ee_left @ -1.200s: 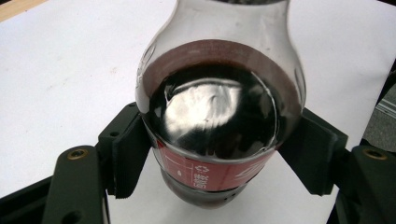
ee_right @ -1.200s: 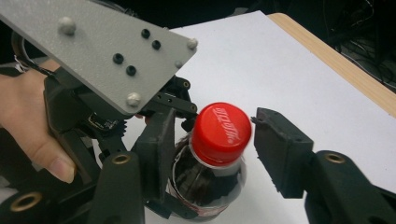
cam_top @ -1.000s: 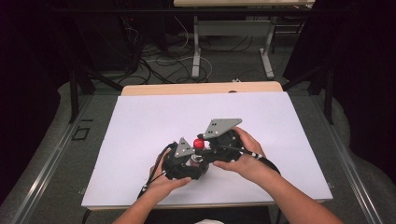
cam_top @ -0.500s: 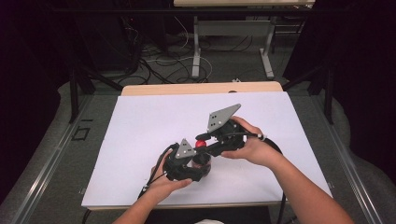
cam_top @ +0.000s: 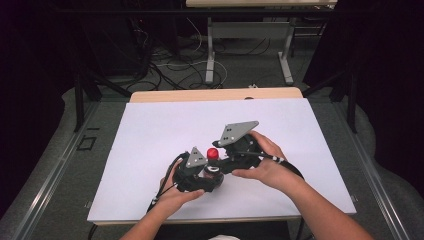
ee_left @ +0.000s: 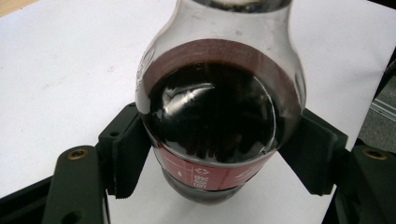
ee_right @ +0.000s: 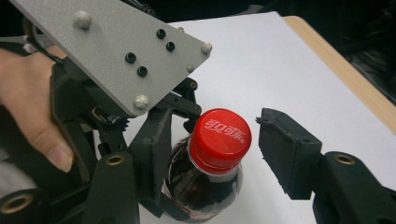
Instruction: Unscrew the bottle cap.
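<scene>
bottle: we're working a small cola bottle (ee_left: 219, 121), dark liquid up to the shoulder, standing upright on the white surface (cam_top: 150, 130) near its front edge, between the two hands.
left gripper: left gripper (ee_left: 219, 154) is clamping the bottle's body at the red label band, pads pressed on both sides, holding it steady.
right gripper: right gripper (ee_right: 210, 149) is hovering around the red cap (ee_right: 220, 139); jaws have just been opening, one pad just beside the cap, the other clearly apart, so nothing pinched.
weight: we're judging it moderately heavy for its size, since it's nearly full; liquid will be sloshing if tilted.
stiffness: thin clear plastic, probably giving a bit under squeeze; still sealed by the look of it, so internal pressure should be helping it stay firm.
slip: smooth curved wall and glossy label are looking slippery; ribbed cap edge is offering better bite.
grip points: body at the label for holding; cap sides, squarely across, for twisting.
risk: off-centre pinch on the cap likely slipping round.
</scene>
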Demonstrator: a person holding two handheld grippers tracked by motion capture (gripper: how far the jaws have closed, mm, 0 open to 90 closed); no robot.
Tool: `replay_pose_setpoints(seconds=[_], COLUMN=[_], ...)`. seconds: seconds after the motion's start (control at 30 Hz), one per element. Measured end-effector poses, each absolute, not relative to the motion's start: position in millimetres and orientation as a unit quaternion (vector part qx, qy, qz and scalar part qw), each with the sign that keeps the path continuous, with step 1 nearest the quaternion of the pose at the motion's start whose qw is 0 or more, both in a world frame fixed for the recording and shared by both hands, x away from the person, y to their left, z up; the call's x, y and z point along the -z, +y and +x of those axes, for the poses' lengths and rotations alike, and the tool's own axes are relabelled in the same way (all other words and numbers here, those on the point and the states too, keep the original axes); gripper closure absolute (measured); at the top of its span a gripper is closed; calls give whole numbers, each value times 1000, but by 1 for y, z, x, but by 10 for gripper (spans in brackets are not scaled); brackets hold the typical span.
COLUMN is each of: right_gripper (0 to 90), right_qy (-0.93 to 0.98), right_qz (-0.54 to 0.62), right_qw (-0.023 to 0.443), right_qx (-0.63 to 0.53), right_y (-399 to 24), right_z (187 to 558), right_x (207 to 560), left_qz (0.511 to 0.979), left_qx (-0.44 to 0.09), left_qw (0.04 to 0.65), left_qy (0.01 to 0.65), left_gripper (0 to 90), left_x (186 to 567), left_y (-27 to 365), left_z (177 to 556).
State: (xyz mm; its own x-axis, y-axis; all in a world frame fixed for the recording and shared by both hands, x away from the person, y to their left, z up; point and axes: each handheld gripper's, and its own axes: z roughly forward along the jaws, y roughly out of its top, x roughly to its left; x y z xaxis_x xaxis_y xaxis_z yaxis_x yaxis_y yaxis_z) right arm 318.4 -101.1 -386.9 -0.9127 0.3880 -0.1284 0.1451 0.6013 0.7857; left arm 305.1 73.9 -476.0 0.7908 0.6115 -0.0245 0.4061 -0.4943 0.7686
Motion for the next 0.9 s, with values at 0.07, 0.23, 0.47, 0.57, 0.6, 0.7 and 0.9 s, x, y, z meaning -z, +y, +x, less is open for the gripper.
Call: replay_pose_setpoints(seconds=[0.07, 0.23, 0.47, 0.57, 0.6, 0.7, 0.9], right_gripper=[495, 547, 610, 613, 614, 614, 613], right_qy=[880, 874, 882, 891, 895, 904, 915], right_qz=[164, 208, 190, 153, 142, 105, 55], right_qw=[144, 164, 118, 89, 76, 55, 31], right_qx=[-422, -407, -414, -418, -416, -410, -399], right_y=[-100, -96, -97, -98, -100, -102, -103], right_z=[316, 315, 325, 335, 338, 347, 357], right_x=[388, 391, 391, 388, 387, 386, 384], left_qz=[860, 860, 855, 853, 853, 854, 856], left_qx=[-120, -127, -129, -124, -125, -123, -122], left_qw=[400, 398, 408, 413, 413, 412, 412], left_qy=[294, 293, 293, 294, 293, 292, 288], left_gripper=[300, 300, 300, 300, 300, 300, 300], left_x=[475, 474, 476, 476, 476, 477, 477], left_y=[74, 74, 74, 74, 75, 73, 73], left_z=[305, 305, 305, 305, 305, 305, 304])
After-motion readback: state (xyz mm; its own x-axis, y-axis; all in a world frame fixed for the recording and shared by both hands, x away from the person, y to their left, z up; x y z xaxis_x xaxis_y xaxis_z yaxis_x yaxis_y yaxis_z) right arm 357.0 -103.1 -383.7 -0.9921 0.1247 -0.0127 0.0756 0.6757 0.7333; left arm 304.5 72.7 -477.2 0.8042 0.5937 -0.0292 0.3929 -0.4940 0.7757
